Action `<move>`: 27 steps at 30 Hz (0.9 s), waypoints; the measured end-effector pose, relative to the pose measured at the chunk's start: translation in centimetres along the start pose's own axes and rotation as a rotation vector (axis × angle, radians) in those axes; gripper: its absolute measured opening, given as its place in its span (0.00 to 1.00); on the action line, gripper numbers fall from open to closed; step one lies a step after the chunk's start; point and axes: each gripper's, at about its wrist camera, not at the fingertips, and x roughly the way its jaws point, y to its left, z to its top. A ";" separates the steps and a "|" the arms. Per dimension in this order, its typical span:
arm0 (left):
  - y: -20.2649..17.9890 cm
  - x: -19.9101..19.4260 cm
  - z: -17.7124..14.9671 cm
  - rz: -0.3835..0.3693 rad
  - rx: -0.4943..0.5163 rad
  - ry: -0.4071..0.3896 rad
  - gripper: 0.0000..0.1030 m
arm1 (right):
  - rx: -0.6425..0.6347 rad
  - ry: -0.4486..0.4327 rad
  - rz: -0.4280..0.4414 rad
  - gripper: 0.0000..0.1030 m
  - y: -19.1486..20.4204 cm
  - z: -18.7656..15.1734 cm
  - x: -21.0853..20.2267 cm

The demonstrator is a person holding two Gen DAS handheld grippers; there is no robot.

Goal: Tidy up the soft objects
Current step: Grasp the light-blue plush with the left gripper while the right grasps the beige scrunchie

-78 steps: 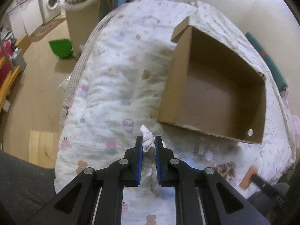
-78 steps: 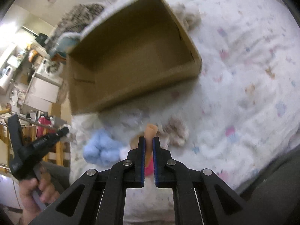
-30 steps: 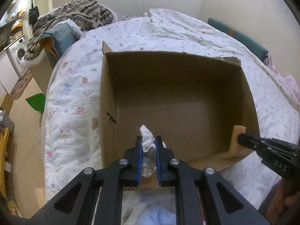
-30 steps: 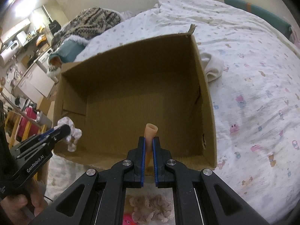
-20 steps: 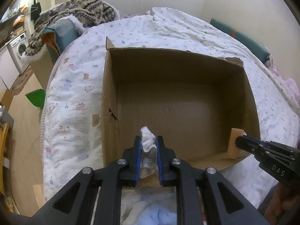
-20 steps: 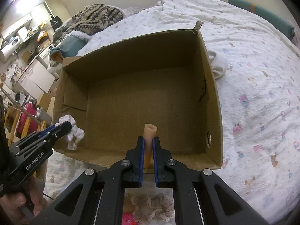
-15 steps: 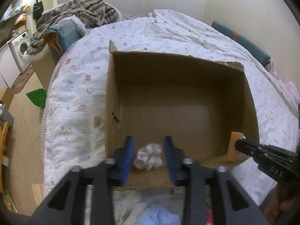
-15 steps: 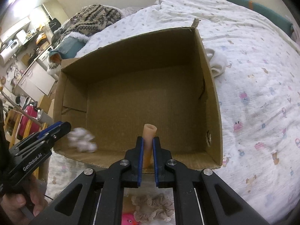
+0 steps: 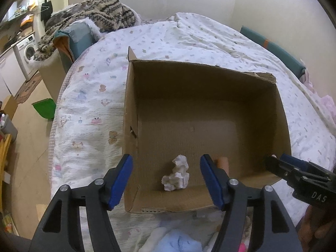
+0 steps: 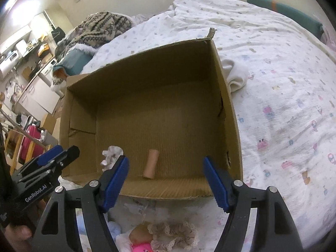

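Observation:
An open cardboard box (image 9: 279, 113) (image 10: 229, 109) stands on the bed. A white scrunchie (image 9: 176, 176) (image 10: 110, 154) lies on its floor near the front wall. A tan foam roll (image 10: 150, 163) lies beside it, partly hidden in the left wrist view (image 9: 223, 161). My left gripper (image 9: 166, 180) is open and empty above the box's front edge. My right gripper (image 10: 166, 178) is open and empty there too. A beige lace scrunchie (image 10: 174, 236), a pink toy (image 10: 141, 246) and a light blue soft item (image 9: 178, 242) lie on the bed in front of the box.
A white cloth (image 10: 235, 73) lies behind the box's right wall. A patterned quilt (image 9: 88, 96) covers the bed. A knitted blanket (image 9: 94, 6) is piled at the bed's far end. A green dustpan (image 9: 44, 110) sits on the floor at left.
Both grippers have opened. The white scrunchie dropped from the left gripper and the tan foam roll from the right; both now lie on the box floor.

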 end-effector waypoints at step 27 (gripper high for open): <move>1.3 -5.1 -1.4 0.026 -0.021 -0.016 0.62 | 0.040 -0.068 -0.009 0.75 -1.2 -1.2 -5.2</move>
